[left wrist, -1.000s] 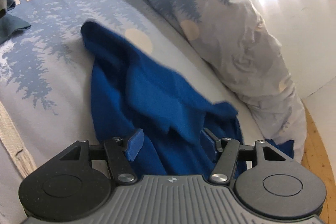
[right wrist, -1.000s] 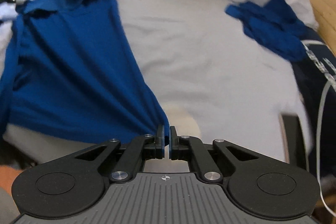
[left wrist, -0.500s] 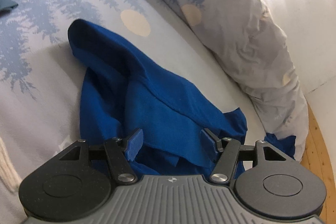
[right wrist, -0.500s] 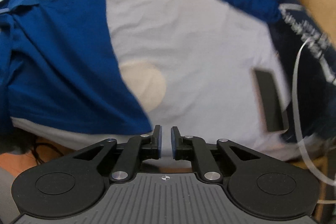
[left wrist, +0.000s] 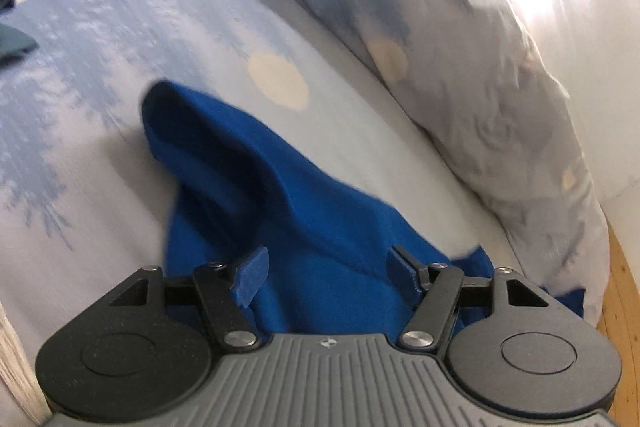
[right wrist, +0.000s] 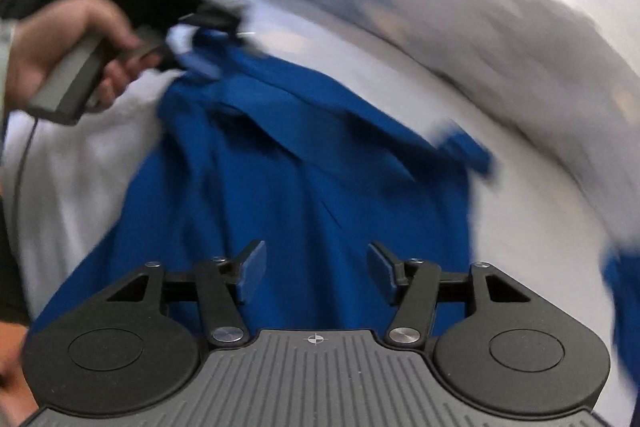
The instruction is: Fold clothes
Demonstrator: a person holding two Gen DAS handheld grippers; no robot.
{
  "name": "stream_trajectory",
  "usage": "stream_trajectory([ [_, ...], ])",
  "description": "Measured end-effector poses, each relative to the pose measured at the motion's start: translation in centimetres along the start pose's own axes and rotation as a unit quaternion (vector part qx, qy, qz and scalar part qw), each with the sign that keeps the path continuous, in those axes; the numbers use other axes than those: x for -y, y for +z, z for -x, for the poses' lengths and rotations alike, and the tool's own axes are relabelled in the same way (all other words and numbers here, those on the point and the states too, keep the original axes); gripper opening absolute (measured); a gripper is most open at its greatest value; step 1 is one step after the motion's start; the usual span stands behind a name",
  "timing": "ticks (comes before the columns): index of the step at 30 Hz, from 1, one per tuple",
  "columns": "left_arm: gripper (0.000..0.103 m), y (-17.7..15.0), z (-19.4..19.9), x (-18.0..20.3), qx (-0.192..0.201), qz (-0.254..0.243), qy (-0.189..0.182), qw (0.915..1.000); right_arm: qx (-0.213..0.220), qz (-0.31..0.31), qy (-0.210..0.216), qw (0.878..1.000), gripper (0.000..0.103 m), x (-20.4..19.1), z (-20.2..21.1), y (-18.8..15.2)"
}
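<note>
On a printed bedsheet [left wrist: 100, 75], a rumpled blue shirt [left wrist: 280, 219] beside a bunched duvet [left wrist: 480, 87], left gripper [left wrist: 326, 275] over it with fingers spread apart, empty, right gripper [right wrist: 316, 273] likewise spread above the cloth, the person's hand [right wrist: 56, 47] on the other handle, right view blurred.

"SWEE" in cream letters on the bedsheet [left wrist: 100, 39]

Black linkage arms, silver screws, blue pads [left wrist: 251, 277], ribbed grey body; bare-skinned hand [right wrist: 52, 43].
</note>
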State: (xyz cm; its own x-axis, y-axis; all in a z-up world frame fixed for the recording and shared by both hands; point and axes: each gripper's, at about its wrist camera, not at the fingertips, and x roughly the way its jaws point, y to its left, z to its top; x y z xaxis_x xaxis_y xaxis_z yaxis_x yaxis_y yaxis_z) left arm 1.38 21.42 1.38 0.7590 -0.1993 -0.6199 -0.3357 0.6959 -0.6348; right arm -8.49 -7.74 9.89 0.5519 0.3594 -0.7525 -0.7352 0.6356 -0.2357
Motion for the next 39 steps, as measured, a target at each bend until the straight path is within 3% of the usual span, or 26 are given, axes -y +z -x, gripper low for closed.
stream_trajectory([
  [5,0.072,1.5,0.2,-2.7,0.012,0.051,0.015,0.9985,0.017,0.118,0.038,0.992,0.060,-2.5,-6.2,5.4],
  [10,0.072,2.4,0.7,-3.9,0.016,0.077,0.006,0.9969,0.008,0.235,0.058,0.970,0.055,-4.7,-11.2,9.0],
  [11,0.072,2.5,0.7,-3.9,0.015,0.080,0.003,0.9967,-0.001,0.255,0.058,0.965,0.038,-5.0,-11.8,9.2],
  [12,0.072,2.5,0.7,-4.0,0.015,0.084,0.000,0.9964,-0.009,0.273,0.058,0.960,0.005,-5.2,-12.4,9.4],
  [14,0.073,2.6,0.6,-4.1,0.014,0.093,-0.007,0.9955,-0.021,0.298,0.054,0.953,0.004,-4.9,-12.8,9.9],
  [16,0.073,2.8,0.3,-4.3,0.014,0.105,-0.012,0.9943,-0.022,0.309,0.052,0.949,0.004,-4.0,-12.7,11.0],
  [20,0.073,2.9,0.6,-4.7,0.031,0.121,-0.019,0.9920,-0.004,0.295,0.017,0.955,0.004,-0.7,-12.8,15.5],
  [24,0.073,3.2,0.8,-4.1,0.038,0.097,-0.012,0.9945,0.041,0.224,-0.061,0.972,0.004,3.0,-14.8,21.7],
  [26,0.073,3.2,0.8,-3.8,0.039,0.086,-0.007,0.9955,0.046,0.172,-0.114,0.977,0.020,3.9,-16.2,23.6],
  [27,0.073,3.2,0.7,-3.7,0.038,0.083,-0.007,0.9958,0.048,0.139,-0.131,0.980,0.044,4.3,-16.7,24.3],
  [29,0.073,3.2,0.7,-3.8,0.034,0.081,-0.009,0.9961,0.064,0.076,-0.115,0.988,0.079,4.9,-16.3,24.5],
  [34,0.073,3.5,1.1,-4.2,0.033,0.083,-0.009,0.9960,0.081,0.000,-0.046,0.996,0.081,5.5,-12.3,20.4],
  [39,0.075,3.1,0.7,-3.2,0.011,0.056,-0.018,0.9982,0.068,-0.088,0.014,0.994,0.081,4.7,-5.2,11.9],
])
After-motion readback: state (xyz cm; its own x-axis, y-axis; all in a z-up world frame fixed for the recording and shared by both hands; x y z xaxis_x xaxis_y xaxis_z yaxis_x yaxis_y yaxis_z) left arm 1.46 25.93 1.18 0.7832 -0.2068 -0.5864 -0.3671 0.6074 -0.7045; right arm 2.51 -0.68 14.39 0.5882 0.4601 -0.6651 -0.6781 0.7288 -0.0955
